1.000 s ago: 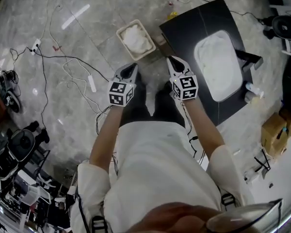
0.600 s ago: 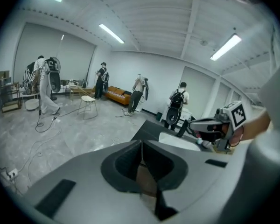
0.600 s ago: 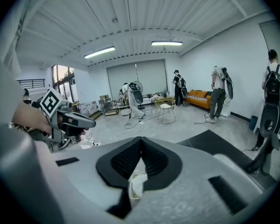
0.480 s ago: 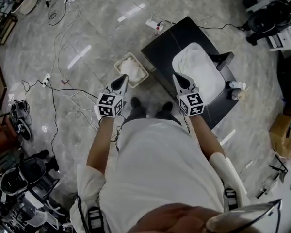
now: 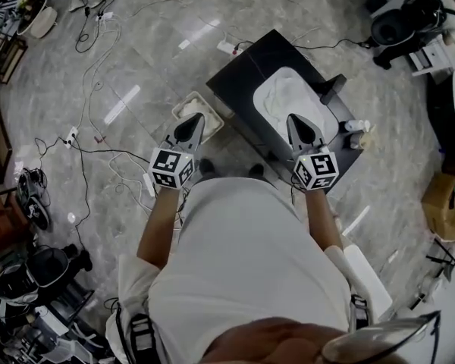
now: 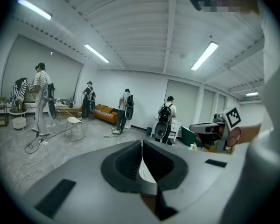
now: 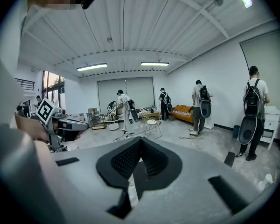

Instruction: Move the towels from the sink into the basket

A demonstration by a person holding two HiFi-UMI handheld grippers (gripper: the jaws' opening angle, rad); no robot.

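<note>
Now both clenched on nothing: left tool [image 5: 191, 123] and right tool [image 5: 299, 122], jaws pressed together, aimed level across the room. Right tool seen above the near edge of the sink [image 5: 264, 84]; left tool well aside of the sink, above the basket [image 5: 178, 106] on the floor [image 5: 136, 51]. White towels [image 5: 292, 101] lying in the sink, set in the black table [image 5: 239, 78]; white cloth [image 5: 197, 106] in the basket beside the sink.

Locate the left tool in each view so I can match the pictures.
Head view: left tool, left of centre, beside the basket.
Left gripper view: left tool, its own jaws at bottom centre.
Right gripper view: left tool, far left.
Shared landmark: orange sofa, in both gripper views only.
</note>
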